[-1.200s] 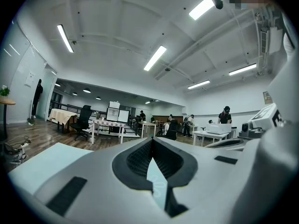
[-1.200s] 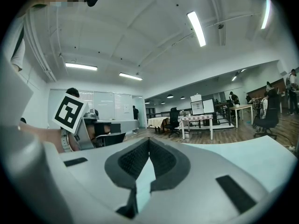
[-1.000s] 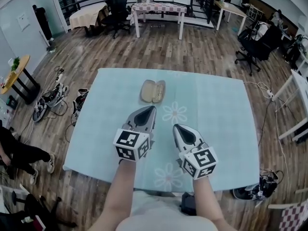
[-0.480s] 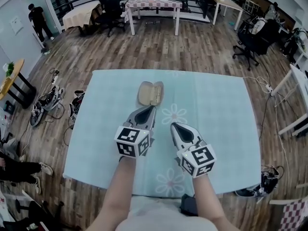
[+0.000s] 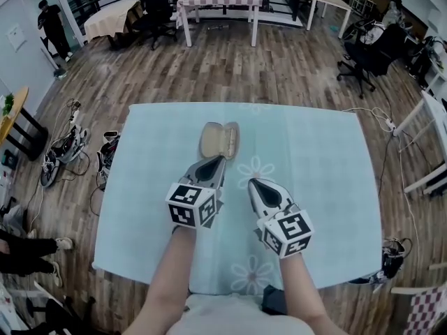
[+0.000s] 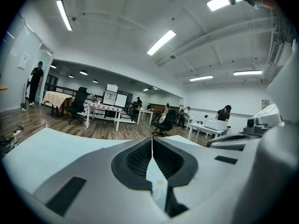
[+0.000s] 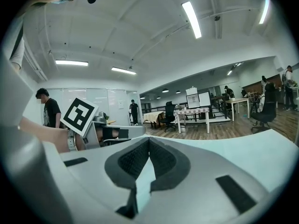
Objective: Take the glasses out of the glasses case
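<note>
A tan glasses case (image 5: 218,139) lies open on the light blue tablecloth (image 5: 314,159), past the middle of the table. What lies inside it is too small to make out. My left gripper (image 5: 217,158) points at the case from just short of its near end, jaws shut with nothing between them (image 6: 152,139). To its right my right gripper (image 5: 252,181) hangs a little further back, also shut and empty (image 7: 148,139). The case does not show in either gripper view. The left gripper's marker cube (image 7: 79,115) appears in the right gripper view.
The cloth carries pale flower prints (image 5: 255,167). Shoes and cables (image 5: 66,152) lie on the wooden floor left of the table. Office chairs (image 5: 367,54) and a white table (image 5: 216,5) stand far behind. A person (image 5: 49,23) stands at the far left.
The head view has shifted slightly, so the table sits a bit lower in the frame. Both grippers keep their place before the case, still shut.
</note>
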### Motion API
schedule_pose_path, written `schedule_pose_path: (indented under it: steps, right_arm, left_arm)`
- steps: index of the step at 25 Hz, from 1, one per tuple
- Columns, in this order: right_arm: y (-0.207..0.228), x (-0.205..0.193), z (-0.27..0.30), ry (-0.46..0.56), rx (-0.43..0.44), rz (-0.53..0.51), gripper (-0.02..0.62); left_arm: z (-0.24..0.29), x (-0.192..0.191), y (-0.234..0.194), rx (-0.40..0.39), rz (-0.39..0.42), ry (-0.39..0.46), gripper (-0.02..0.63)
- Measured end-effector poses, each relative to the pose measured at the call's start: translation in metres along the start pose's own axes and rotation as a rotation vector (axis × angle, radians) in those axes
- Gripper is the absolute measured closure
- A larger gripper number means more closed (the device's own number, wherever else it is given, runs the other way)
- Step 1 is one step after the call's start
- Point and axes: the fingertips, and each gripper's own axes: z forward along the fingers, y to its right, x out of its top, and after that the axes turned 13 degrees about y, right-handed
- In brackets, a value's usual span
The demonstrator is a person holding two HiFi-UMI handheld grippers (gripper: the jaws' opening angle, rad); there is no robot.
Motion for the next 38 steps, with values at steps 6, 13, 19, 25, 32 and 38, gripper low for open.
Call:
schedule_pose_path:
  steps: [6,13,19,25,32,38]
  right_arm:
    - [0.011,-0.007,0.015,-0.017,-0.014,0.010,0.588]
    - [0.014,-0.016,0.033,-0.036,-0.025,0.008,0.588]
    - [0.026,-0.021,0.043,-0.045,-0.040,0.011,0.588]
    - [0.035,-0.037,0.045,-0.067,-0.065,0.029,0.588]
    - [0.044,-0.057,0.049,-0.099,-0.095,0.059,0.588]
    - [0.051,-0.071,0.048,-0.128,-0.108,0.076,0.588]
  left_arm:
    - [0.020,-0.012,-0.015,0.001,-0.042,-0.040,0.528]
    - [0.039,-0.034,-0.043,0.034,-0.087,-0.095,0.546]
    - [0.057,-0.058,-0.052,0.028,-0.142,-0.151,0.545]
    - [0.075,-0.083,-0.064,0.052,-0.178,-0.205,0.535]
    - [0.096,-0.117,-0.078,0.075,-0.193,-0.312,0.535]
    - [0.118,-0.134,-0.084,0.093,-0.152,-0.408,0.535]
